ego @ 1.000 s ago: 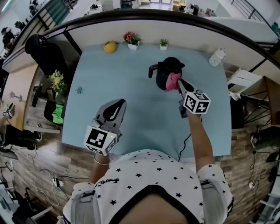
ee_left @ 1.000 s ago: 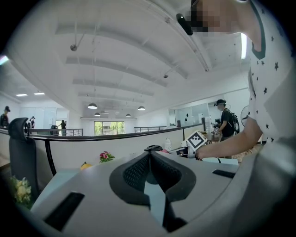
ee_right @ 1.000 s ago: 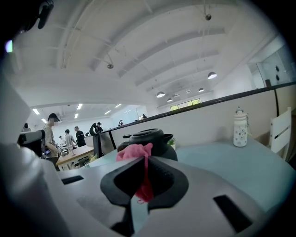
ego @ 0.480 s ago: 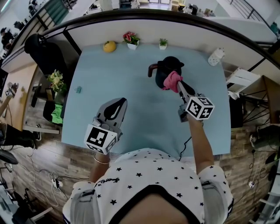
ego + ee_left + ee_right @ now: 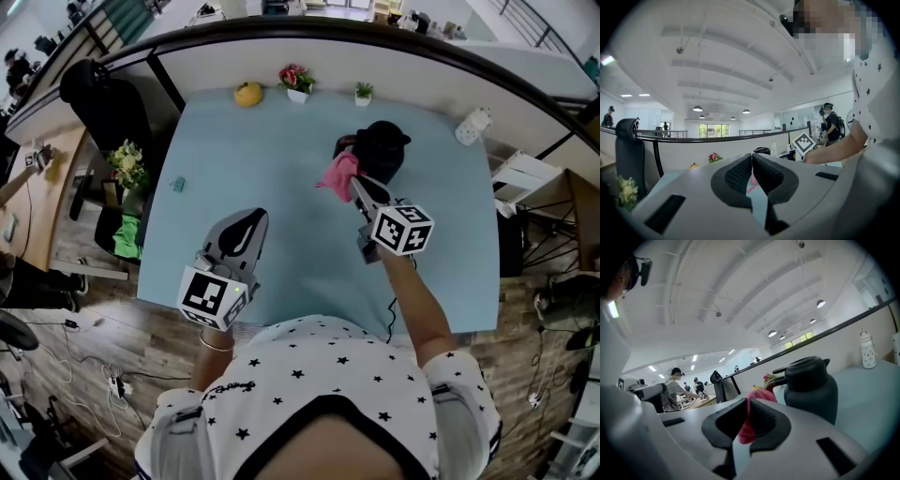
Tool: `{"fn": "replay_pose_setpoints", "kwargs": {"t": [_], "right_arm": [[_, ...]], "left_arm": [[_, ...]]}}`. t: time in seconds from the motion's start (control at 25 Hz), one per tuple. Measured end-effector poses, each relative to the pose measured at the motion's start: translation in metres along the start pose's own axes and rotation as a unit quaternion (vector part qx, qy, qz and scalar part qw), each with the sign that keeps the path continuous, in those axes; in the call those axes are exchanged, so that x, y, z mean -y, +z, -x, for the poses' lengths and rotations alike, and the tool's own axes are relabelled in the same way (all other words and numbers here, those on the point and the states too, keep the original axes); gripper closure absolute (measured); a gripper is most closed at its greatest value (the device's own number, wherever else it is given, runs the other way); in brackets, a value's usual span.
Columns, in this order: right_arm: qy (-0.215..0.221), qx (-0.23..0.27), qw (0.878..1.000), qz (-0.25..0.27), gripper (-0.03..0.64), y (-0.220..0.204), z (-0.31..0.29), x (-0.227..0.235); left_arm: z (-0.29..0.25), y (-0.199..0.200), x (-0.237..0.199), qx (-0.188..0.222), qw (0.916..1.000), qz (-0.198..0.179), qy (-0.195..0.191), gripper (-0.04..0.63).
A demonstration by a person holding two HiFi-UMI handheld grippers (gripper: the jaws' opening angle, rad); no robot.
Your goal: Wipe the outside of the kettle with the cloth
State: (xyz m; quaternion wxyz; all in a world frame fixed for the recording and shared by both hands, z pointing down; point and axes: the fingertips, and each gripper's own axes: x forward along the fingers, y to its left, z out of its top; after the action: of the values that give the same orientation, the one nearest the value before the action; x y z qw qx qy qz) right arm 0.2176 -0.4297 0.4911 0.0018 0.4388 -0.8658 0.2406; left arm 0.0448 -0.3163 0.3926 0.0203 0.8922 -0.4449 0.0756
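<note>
The black kettle point(image 5: 384, 148) stands on the far right part of the light blue table point(image 5: 281, 253), handle toward the left. My right gripper point(image 5: 355, 184) is shut on the pink cloth point(image 5: 338, 173), which hangs at the kettle's left side by the handle. In the right gripper view the cloth point(image 5: 748, 426) is pinched between the jaws, with the kettle point(image 5: 811, 386) just right of it and slightly beyond. My left gripper point(image 5: 251, 218) hovers over the table's near left with its jaws shut and empty. In the left gripper view the kettle's lid point(image 5: 761, 150) shows far off.
Along the table's far edge sit a yellow fruit point(image 5: 248, 93), a potted flower point(image 5: 297, 81) and a small green plant point(image 5: 364, 92). A white bottle point(image 5: 472, 125) lies at the far right corner. A small object point(image 5: 177, 185) rests near the left edge.
My right gripper has carried the pink cloth leftward, from the kettle's near face to its left side by the handle. The left gripper has barely shifted.
</note>
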Motion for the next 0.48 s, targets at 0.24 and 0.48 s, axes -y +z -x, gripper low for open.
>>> {"fn": "replay_pose_setpoints", "kwargs": {"t": [0.24,0.48], "right_arm": [[-0.057,-0.003,0.998,-0.037,0.595,-0.018,-0.028,0.026],[-0.097,0.005,0.994,-0.046,0.595,-0.018,-0.020,0.050]], "left_arm": [[0.018,-0.004,-0.021,-0.002,0.9996,0.004,0.028,0.563],[0.018,-0.005,-0.023,-0.003,0.9996,0.006,0.029,0.563]]}}
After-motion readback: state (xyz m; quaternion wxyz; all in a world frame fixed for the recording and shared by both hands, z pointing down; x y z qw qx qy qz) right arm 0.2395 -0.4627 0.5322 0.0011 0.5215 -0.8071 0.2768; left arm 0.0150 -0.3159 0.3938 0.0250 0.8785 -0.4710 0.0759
